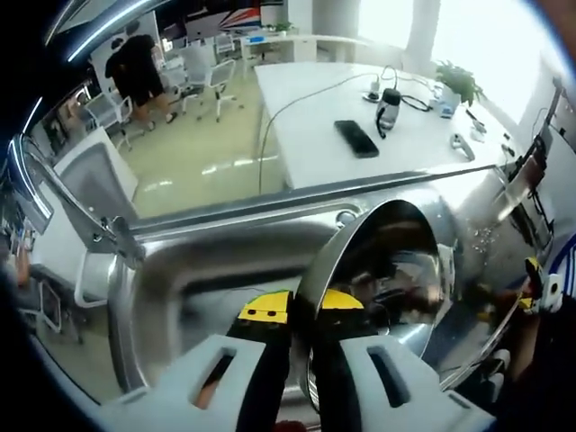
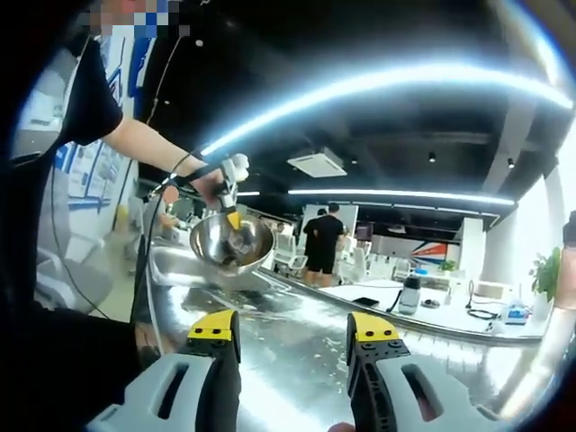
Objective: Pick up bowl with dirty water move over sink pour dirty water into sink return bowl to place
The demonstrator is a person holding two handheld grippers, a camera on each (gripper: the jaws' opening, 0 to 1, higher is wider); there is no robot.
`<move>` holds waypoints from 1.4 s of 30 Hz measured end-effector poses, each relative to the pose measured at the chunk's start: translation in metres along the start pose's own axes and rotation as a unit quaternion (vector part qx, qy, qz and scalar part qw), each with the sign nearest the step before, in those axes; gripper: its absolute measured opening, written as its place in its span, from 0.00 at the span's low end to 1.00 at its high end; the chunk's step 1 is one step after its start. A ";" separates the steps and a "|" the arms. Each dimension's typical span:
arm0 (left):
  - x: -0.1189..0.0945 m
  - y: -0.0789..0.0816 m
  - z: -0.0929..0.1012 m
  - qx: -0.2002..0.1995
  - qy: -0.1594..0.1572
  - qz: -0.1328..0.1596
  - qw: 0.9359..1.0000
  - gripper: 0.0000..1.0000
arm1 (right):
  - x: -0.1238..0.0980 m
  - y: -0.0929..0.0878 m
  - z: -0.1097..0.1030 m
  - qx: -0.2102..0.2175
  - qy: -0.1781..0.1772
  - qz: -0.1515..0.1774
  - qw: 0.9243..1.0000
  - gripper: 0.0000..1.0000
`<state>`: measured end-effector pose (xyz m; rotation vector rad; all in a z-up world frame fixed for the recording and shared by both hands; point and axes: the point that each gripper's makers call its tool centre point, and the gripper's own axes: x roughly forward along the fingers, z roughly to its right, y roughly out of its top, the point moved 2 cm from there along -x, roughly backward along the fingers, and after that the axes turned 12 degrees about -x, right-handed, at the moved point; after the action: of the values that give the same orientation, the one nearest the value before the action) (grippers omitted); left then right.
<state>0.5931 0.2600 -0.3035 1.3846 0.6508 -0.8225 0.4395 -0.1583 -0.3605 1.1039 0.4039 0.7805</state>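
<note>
The left gripper (image 1: 306,317) has its yellow-tipped jaws clamped on the rim of the steel bowl (image 1: 387,279), one jaw outside and one inside, and holds it tipped on its side above the sink (image 1: 198,270). In the right gripper view, across the counter, that same bowl (image 2: 232,241) hangs in the air over the basin (image 2: 193,268), lifted by the person's arm (image 2: 148,148), with the left gripper (image 2: 229,184) gripping it from above.

The right gripper (image 2: 292,337) stands with its jaws spread apart and nothing between them, hovering low over the wet steel drainboard (image 2: 297,360), which is beaded with water.

I'd judge the pick-up and the carry to the sink done, and the pour either under way or just finished; I cannot make out any water in the bowl or falling from it. What remains is to right the bowl and set it back in its place.

Beyond the sink is a white table (image 1: 315,135) with a phone (image 1: 356,139) on it.
</note>
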 end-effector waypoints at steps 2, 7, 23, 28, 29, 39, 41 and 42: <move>-0.002 0.001 0.000 0.002 0.002 0.004 1.000 0.00 | 0.000 0.001 -0.001 0.005 0.007 0.004 1.000 0.40; -0.005 0.003 -0.002 0.005 0.006 0.010 1.000 0.00 | 0.000 0.001 -0.001 0.009 0.010 0.005 1.000 0.42; -0.011 0.010 -0.006 0.012 0.013 0.021 1.000 0.00 | -0.002 0.010 -0.010 0.012 0.042 0.032 0.999 0.45; -0.012 0.018 -0.009 0.020 0.024 0.034 0.999 0.00 | -0.003 0.012 -0.010 0.024 0.047 0.041 0.998 0.45; -0.012 0.019 -0.010 0.019 0.024 0.036 0.999 0.00 | -0.003 0.013 -0.013 0.024 0.055 0.043 0.997 0.46; -0.011 0.021 -0.011 0.035 0.029 0.046 0.998 0.00 | -0.001 0.010 -0.016 0.016 0.064 0.034 0.997 0.49; -0.012 0.021 -0.010 0.040 0.031 0.048 0.998 0.00 | -0.001 0.010 -0.016 0.013 0.063 0.032 0.997 0.49; -0.012 0.022 -0.009 0.047 0.035 0.052 0.997 0.00 | 0.000 0.009 -0.017 0.009 0.062 0.029 0.998 0.49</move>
<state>0.6043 0.2706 -0.2819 1.5253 0.5955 -0.7313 0.4252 -0.1455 -0.3596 1.0918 0.4864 0.9008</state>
